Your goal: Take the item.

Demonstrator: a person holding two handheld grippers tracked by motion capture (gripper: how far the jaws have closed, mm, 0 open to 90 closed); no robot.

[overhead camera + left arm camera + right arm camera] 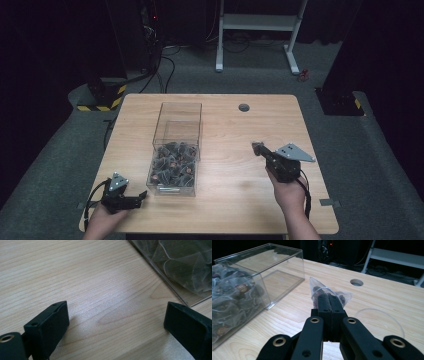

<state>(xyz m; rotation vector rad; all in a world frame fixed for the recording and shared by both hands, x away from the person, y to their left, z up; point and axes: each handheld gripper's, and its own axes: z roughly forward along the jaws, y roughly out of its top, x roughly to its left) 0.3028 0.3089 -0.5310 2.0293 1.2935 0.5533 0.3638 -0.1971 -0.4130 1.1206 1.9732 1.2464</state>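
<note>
Right gripper view: at frame centre a tea sachet point(329, 293) is pinched by the closed right gripper point(329, 302), seemingly for transfer from the clear box point(262, 272) at left.

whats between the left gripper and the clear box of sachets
Only bare wooden table. The left gripper view shows it, between the open left gripper and the clear box; the high view agrees.

Clear pyramid tea bag point(329, 293), dark contents, pinched above table, point up

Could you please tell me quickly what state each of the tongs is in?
Left tongs: open, empty, over the table.
Right tongs: shut on a small clear plastic packet.
</note>
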